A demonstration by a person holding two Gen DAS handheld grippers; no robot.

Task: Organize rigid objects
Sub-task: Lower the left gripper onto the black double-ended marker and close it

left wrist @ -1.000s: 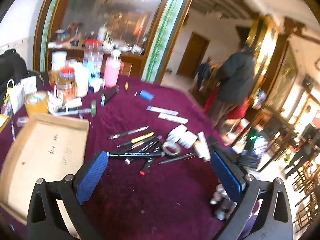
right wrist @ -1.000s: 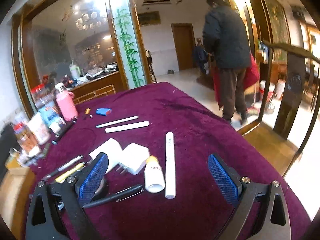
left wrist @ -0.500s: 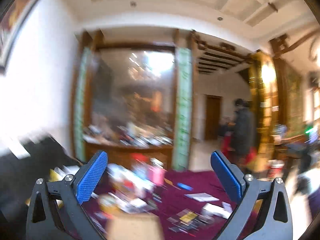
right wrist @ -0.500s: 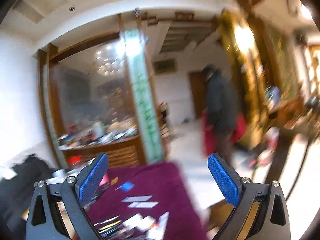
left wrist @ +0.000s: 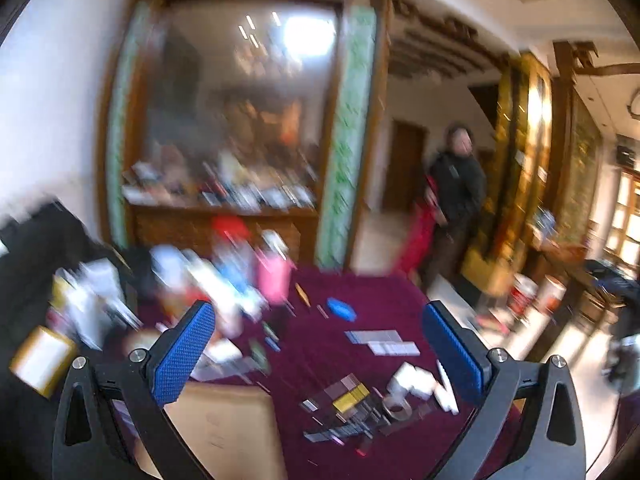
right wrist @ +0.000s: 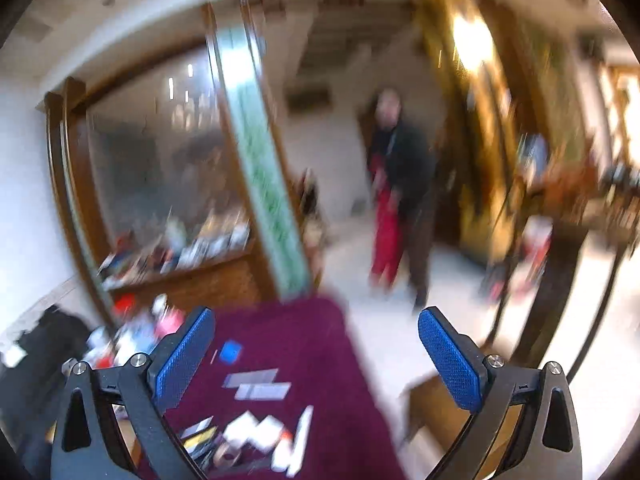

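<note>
Left gripper (left wrist: 319, 354) wide apart, blue-padded jaws with nothing between them; right gripper (right wrist: 316, 360) likewise wide and empty; both held above the near edge of the bench (left wrist: 360, 292), aimed more at the room than at the work; both views smeared by motion.

Task items, as far as legible: a loose heap of dark pens and markers (left wrist: 352, 420) with a roll of tape (left wrist: 398, 408) near centre; white blocky pieces (left wrist: 416, 380) just right of the heap; two flat pale strips (left wrist: 384, 342) farther back; a small blue block (left wrist: 341, 309) beyond those; a crowd of jars and bottles, one pink bottle (left wrist: 274, 280), at the far left; all lie on the maroon cloth.

Shallow tan cardboard tray (left wrist: 224, 428) at near left; the part in view shows bare floor, no items seen in it.

Judgement: sorting barely begun or not begun; the whole spread is left to gather; neither gripper is engaged with any piece.
</note>
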